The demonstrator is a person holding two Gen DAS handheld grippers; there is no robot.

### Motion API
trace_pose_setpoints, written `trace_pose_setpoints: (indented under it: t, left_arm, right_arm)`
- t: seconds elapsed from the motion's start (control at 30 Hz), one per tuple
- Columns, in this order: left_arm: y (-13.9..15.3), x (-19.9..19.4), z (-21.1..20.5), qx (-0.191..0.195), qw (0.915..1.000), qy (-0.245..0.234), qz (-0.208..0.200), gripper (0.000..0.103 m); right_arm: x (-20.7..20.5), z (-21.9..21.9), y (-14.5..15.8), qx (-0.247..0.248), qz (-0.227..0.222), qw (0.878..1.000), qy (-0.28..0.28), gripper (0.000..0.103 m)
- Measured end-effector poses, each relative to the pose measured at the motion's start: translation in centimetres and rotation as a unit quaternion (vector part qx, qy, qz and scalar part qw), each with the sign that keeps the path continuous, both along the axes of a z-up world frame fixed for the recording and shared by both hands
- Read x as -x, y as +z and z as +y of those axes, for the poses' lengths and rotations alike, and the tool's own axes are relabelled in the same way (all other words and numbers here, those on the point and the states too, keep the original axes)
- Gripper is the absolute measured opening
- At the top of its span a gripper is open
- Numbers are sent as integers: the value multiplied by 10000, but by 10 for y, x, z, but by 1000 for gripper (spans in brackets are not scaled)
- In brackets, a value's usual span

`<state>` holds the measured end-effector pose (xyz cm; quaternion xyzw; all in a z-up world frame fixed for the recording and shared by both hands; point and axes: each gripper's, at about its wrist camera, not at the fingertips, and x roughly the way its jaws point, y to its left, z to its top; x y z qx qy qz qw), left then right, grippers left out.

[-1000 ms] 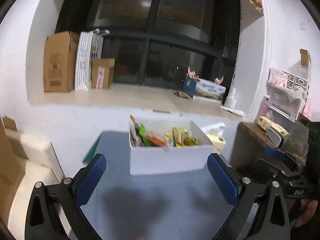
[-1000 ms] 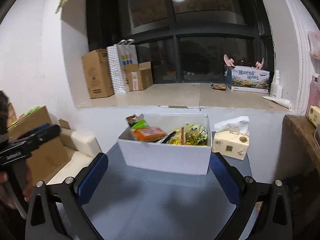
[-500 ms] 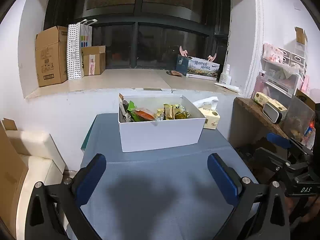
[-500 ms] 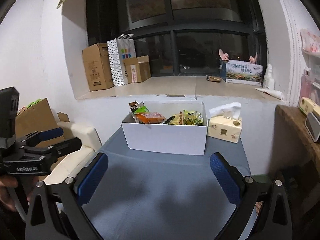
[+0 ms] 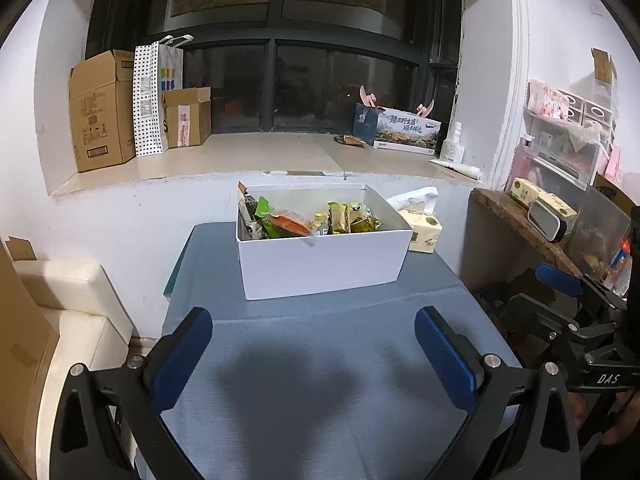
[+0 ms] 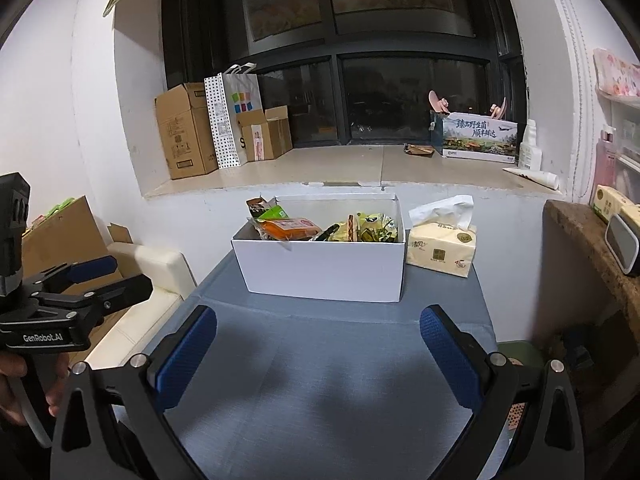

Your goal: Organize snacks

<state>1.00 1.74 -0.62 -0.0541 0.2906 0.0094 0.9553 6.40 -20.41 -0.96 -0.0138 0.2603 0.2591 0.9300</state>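
A white box [image 5: 320, 264] full of snack packets [image 5: 288, 222] stands at the far end of a blue-grey table [image 5: 312, 380]. It also shows in the right wrist view [image 6: 320, 270], with an orange packet [image 6: 292, 227] and yellow-green packets [image 6: 372, 228] on top. My left gripper [image 5: 314, 354] is open and empty, held above the table's near part, well short of the box. My right gripper [image 6: 318, 356] is open and empty too, at a like distance. Each gripper shows at the edge of the other's view.
A tissue pack [image 6: 442, 246] sits right of the box. A windowsill behind holds cardboard boxes [image 5: 100, 110], a paper bag [image 5: 154, 98] and a printed carton [image 5: 404, 130]. A cream seat [image 5: 68, 320] is left of the table, a wooden shelf [image 5: 516, 220] right.
Both grippers have pulled back and risen from the box, so it looks smaller and farther. Both stay open and empty.
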Motion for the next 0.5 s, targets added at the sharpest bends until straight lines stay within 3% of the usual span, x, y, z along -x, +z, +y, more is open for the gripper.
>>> trace_pose_setpoints:
  t: [0.5]
  left_arm:
    - [-5, -3, 2, -24, 9999, -22, 133, 103]
  right_arm:
    - [1, 0, 1, -1, 16, 10000, -24, 103]
